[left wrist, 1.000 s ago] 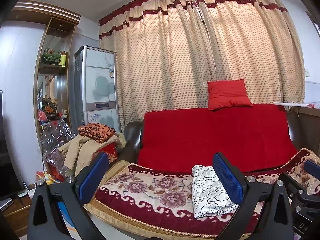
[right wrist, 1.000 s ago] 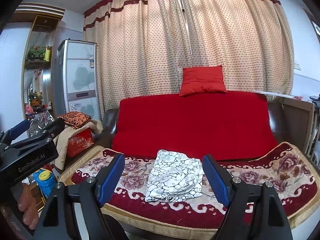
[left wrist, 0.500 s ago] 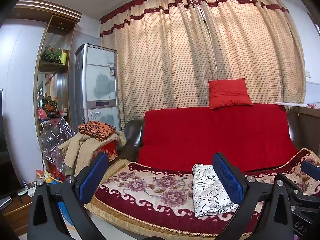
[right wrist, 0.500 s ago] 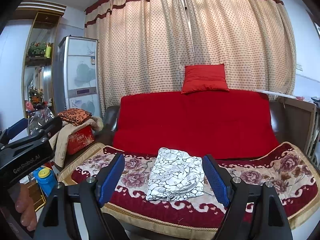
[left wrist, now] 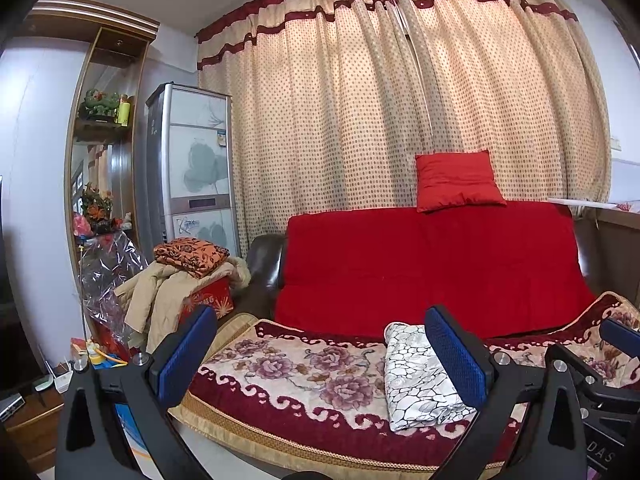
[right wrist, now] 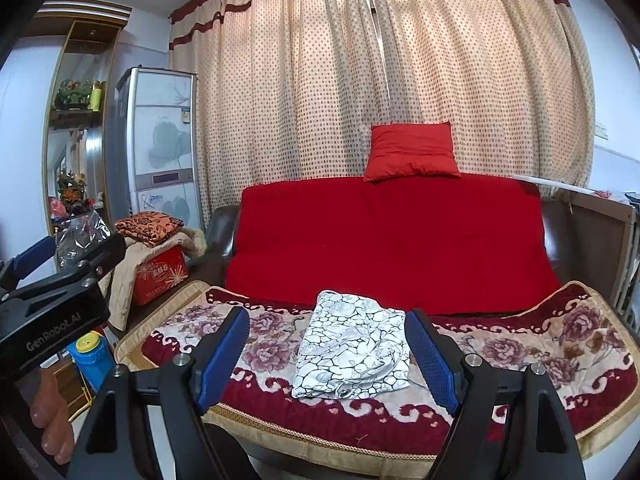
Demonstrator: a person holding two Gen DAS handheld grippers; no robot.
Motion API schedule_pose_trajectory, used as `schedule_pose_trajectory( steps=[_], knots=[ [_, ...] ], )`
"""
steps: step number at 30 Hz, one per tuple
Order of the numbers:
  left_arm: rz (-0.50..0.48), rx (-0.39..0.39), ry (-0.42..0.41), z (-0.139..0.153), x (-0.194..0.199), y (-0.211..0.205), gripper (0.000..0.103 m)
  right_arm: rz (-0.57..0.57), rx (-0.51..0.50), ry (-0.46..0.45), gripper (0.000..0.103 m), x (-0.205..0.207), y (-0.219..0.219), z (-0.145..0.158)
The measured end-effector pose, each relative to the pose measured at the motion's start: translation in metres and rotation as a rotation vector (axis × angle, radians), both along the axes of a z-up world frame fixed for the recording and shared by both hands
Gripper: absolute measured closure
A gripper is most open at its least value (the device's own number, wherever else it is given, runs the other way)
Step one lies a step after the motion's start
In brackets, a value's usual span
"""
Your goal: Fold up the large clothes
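Right wrist view: folded garment [right wrist: 352,344] on sofa blanket [right wrist: 520,344], beyond both grippers' wide, empty jaws.

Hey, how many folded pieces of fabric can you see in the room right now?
2. A white crackle-print garment lies folded on the floral sofa cover. An orange patterned cloth sits folded on the pile beside the sofa. More may be hidden under that pile.
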State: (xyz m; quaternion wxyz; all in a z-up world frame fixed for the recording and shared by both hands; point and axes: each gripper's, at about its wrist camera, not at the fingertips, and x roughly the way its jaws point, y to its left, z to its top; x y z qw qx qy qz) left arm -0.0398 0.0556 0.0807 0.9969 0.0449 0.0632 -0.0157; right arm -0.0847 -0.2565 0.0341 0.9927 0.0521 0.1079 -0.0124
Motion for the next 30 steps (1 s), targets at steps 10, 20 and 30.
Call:
schedule_pose_trajectory(
  steps=[10, 20, 30],
  knots=[
    [0.001, -0.004, 0.029, -0.004, 0.02, -0.003, 0.0, -0.016, 0.0, 0.016, 0.021, 0.019, -0.004, 0.0],
    [-0.003, 0.015, 0.065, -0.01, 0.058, -0.022, 0.0, -0.024, 0.025, 0.055, 0.021, 0.061, -0.024, -0.006],
    [-0.012, 0.028, 0.107, -0.014, 0.105, -0.047, 0.0, -0.027, 0.059, 0.114, 0.021, 0.114, -0.049, -0.017]
  ],
)
